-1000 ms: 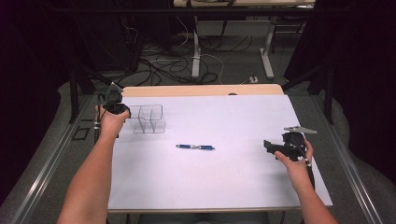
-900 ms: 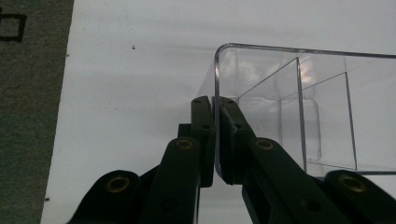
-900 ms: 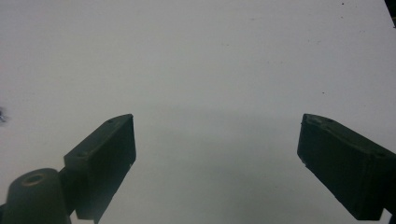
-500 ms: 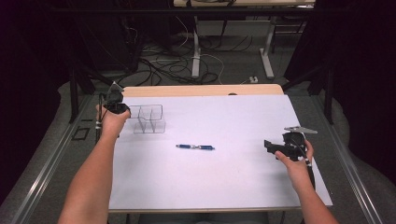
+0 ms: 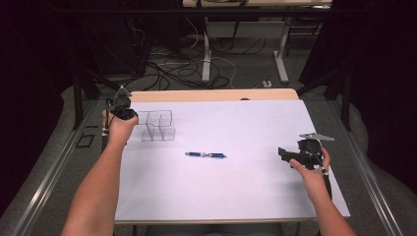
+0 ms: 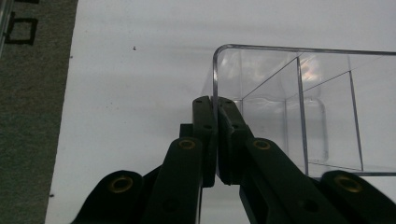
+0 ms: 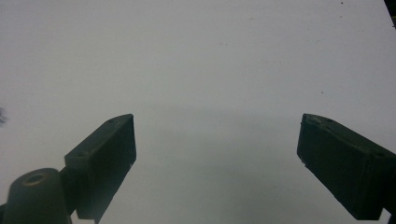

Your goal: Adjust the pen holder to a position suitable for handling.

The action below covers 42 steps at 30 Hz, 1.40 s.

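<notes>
Two risks show: the left gripper [image 6: 215, 140] pinches the clear box's [image 5: 158, 125] thin wall at the tabletop's [image 5: 246, 191] left, fingers clamped, so it could slip or tip; the right gripper [image 7: 217, 158] hangs wide open, empty.

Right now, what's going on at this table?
A person holds a gripper in each hand over a white table. The left gripper has its jaws shut on the thin wall of a clear plastic divided box at the table's far left. The right gripper hovers near the right edge, jaws open with nothing between them. A blue pen lies flat in the middle, apart from both.
</notes>
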### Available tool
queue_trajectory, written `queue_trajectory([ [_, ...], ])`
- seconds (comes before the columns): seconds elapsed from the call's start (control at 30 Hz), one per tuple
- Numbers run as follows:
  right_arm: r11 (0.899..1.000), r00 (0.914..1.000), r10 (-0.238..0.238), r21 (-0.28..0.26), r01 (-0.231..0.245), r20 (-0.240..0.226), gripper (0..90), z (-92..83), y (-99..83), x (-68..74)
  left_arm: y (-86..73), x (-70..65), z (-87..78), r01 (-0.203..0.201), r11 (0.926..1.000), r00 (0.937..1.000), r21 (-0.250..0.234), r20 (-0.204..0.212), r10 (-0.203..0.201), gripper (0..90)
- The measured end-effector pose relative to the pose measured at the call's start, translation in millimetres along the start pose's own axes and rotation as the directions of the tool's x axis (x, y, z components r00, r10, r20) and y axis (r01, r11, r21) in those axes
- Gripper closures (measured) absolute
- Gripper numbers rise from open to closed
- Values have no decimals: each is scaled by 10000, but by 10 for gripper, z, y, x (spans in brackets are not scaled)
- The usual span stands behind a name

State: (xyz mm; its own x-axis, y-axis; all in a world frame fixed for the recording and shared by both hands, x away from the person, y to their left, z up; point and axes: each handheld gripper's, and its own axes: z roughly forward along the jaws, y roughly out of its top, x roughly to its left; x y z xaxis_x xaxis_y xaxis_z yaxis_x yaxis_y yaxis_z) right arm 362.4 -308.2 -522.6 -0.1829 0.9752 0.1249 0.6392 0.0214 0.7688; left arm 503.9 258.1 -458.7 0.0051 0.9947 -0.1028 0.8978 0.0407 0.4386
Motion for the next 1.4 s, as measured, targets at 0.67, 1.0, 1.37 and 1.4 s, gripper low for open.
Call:
queue_trajectory([
  [0.67, 10000, 10000, 31, 5, -31, -4, 113, 7, 3, 8, -37, -506, -46, 73, 9998, 9979, -193, 639, -61, 886],
  [1.0, 10000, 10000, -20, 33, 20, -57, 114, 13, -1, 8, -65, -797, 0, 8, 10000, 9959, -64, 903, -2, 886],
  [1.37, 10000, 9999, -42, 36, 43, -102, 114, 21, -5, 10, -89, -1030, 33, 96, 10000, 9929, 12, 1187, -97, 886],
  [1.4, 10000, 9999, -85, 32, 85, -97, 114, 22, -5, 7, -91, -1051, 35, 127, 9999, 9927, 22, 1202, -129, 886],
])
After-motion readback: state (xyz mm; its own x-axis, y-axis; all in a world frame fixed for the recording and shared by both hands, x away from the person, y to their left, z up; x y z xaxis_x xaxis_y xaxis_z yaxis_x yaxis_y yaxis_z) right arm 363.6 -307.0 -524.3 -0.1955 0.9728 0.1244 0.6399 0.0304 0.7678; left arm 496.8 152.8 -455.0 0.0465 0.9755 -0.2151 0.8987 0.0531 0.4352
